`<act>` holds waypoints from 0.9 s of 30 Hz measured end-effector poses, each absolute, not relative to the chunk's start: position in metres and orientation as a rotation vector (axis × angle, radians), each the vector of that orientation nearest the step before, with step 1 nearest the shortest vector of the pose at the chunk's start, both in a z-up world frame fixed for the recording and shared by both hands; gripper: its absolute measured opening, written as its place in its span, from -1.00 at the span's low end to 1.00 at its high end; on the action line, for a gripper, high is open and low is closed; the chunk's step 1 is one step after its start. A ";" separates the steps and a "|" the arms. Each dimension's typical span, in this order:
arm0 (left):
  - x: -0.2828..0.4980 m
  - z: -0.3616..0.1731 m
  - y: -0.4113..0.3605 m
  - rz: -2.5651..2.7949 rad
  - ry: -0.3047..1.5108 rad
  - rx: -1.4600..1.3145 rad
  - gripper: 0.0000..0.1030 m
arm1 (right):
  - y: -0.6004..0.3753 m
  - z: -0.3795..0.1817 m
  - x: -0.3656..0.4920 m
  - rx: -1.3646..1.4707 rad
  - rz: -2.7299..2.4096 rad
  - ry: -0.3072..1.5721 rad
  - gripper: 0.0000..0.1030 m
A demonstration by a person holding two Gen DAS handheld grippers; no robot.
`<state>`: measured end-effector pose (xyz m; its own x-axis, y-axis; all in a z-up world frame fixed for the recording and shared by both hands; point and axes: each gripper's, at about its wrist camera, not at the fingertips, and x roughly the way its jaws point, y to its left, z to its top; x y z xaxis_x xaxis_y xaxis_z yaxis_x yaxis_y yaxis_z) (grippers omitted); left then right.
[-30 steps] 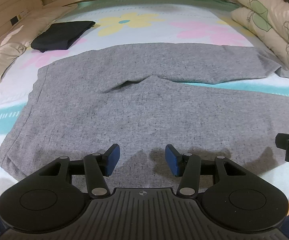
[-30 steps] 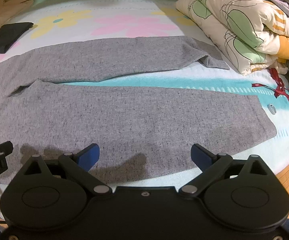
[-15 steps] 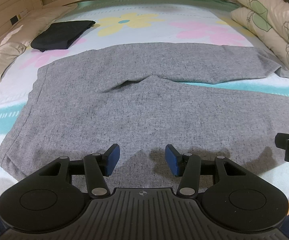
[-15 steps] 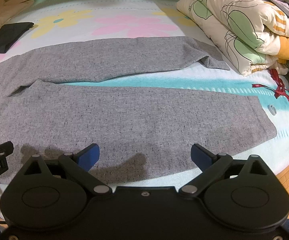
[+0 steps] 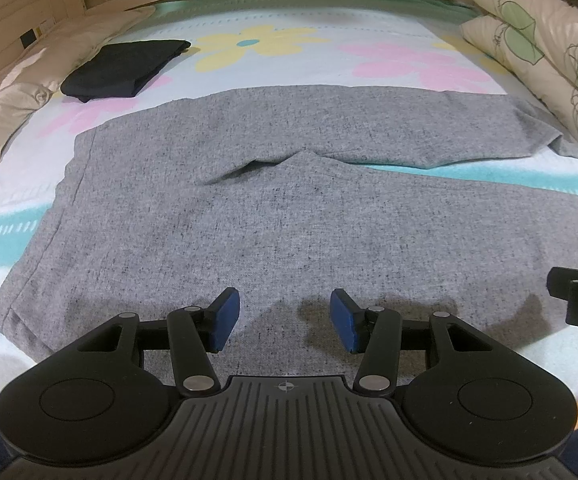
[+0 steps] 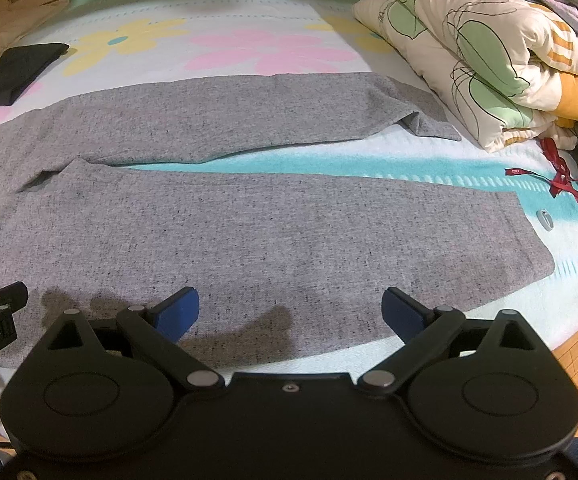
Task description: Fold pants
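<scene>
Both grippers [image 5: 285, 322] [image 6: 291, 312] unchanged above pants [image 5: 289, 220]

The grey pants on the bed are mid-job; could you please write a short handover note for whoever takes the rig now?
Left gripper: open, empty, above the near edge of the grey pants toward the waist end.
Right gripper: open wider, empty, above the near leg's edge.
Pants: spread flat on the floral bedsheet, waistband at left, legs apart, far cuff rumpled beside the folded quilt.
Done: laid out only.
Left: every fold; probably first bring one leg over the other.
</scene>
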<state>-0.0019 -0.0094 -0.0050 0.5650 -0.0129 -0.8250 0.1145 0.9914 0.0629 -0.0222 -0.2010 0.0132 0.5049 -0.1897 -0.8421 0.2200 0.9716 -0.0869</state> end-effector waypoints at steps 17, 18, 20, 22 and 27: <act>-0.002 -0.005 -0.009 -0.077 0.969 0.111 -0.05 | -0.200 0.014 -0.021 0.035 -0.245 1.015 0.90; -0.002 -0.005 -0.009 -0.078 0.969 0.112 -0.05 | -0.200 0.014 -0.021 0.034 -0.244 1.014 0.90; -0.002 -0.005 -0.009 -0.079 0.969 0.113 -0.05 | -0.200 0.014 -0.021 0.032 -0.244 1.013 0.90; -0.002 -0.005 -0.009 -0.079 0.970 0.112 -0.05 | -0.200 0.013 -0.021 0.031 -0.242 1.014 0.90; -0.002 -0.006 -0.009 -0.080 0.971 0.110 -0.05 | -0.200 0.014 -0.021 0.030 -0.241 1.014 0.90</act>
<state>-0.0020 -0.0086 -0.0057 0.5622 -0.0179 -0.8268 0.1168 0.9915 0.0579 -0.0212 -0.2000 0.0135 0.5040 -0.1857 -0.8435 0.2139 0.9730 -0.0864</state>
